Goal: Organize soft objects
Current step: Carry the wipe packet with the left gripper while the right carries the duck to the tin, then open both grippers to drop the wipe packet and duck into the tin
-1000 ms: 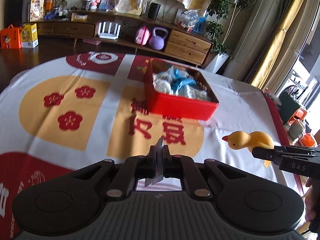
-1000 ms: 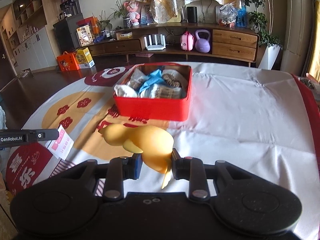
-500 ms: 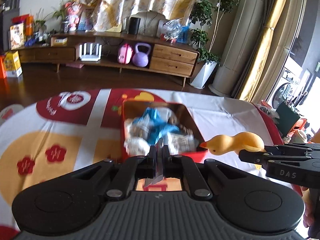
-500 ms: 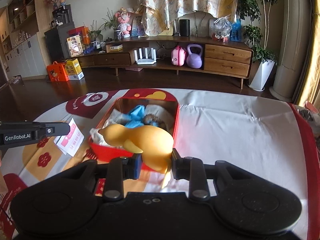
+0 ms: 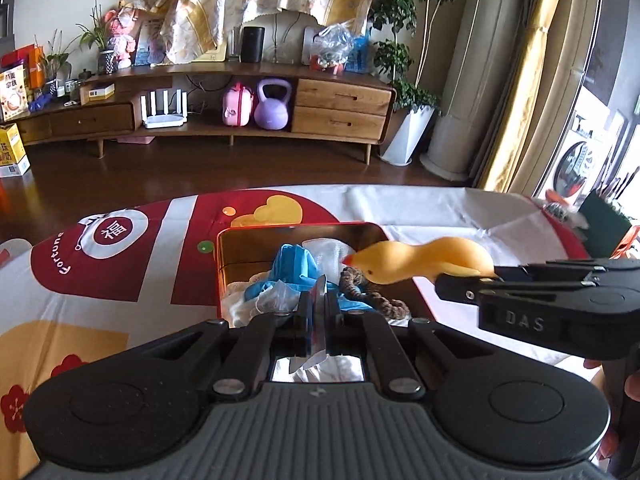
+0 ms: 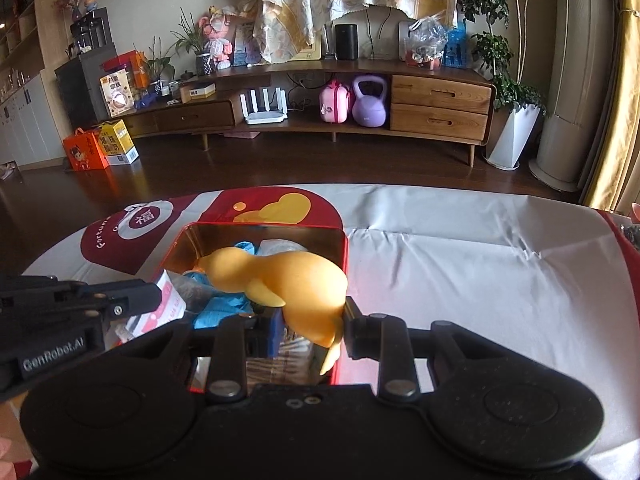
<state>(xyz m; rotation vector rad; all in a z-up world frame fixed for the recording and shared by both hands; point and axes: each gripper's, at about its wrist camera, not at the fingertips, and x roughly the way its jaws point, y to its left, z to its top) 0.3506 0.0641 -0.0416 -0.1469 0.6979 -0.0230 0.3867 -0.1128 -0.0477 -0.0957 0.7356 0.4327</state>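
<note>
- Both hand-held grippers have travelled over the red box [image 6: 342, 256].
- Right hand-held gripper [image 6: 310, 326] pinches the yellow duck [image 6: 288, 280] above the box.
- Left hand-held gripper [image 5: 316, 316], pressed together, pinches probably a packet [image 5: 318, 300].
- Next: lower, release inside.

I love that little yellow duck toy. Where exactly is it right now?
The yellow duck toy is clamped in the right gripper, hanging over the right side of the open red tin, above the blue cloth already inside.
</note>
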